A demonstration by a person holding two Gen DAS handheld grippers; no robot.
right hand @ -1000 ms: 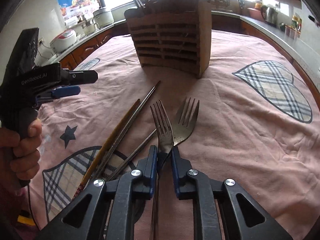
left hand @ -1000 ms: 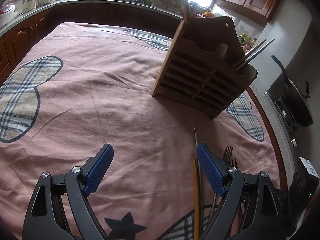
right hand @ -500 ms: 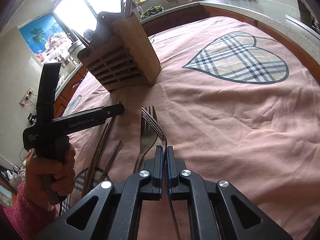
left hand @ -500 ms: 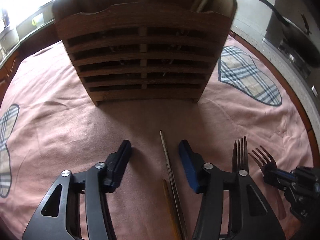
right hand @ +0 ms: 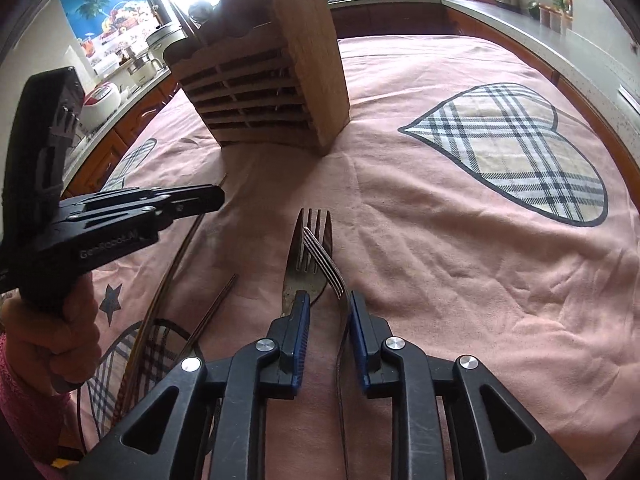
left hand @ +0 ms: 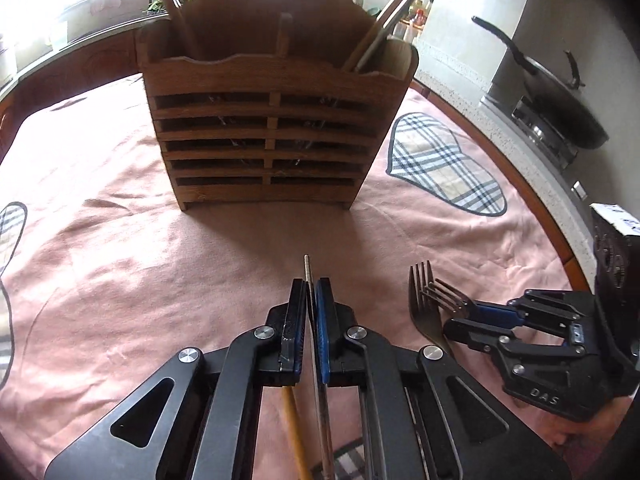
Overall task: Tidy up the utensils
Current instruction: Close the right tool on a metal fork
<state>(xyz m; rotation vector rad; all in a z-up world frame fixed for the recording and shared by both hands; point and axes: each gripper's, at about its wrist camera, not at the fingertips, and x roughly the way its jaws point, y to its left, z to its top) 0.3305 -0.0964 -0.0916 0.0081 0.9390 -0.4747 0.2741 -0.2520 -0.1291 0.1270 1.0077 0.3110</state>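
Left gripper point(left hand: 309, 300): jaws clamped on a metal chopstick point(left hand: 307, 270), in front of the wooden holder point(left hand: 264, 128).
Right gripper point(right hand: 329, 312): jaws parted around a tilted fork point(right hand: 324, 264), right of the chopstick, over a second fork point(right hand: 306, 264) lying flat.

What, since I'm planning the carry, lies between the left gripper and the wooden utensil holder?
Only bare pink tablecloth, in the left wrist view; the metal chopstick pokes just beyond the left gripper, well short of the wooden utensil holder.

Steel forks point(right hand: 308, 264), crossed on cloth
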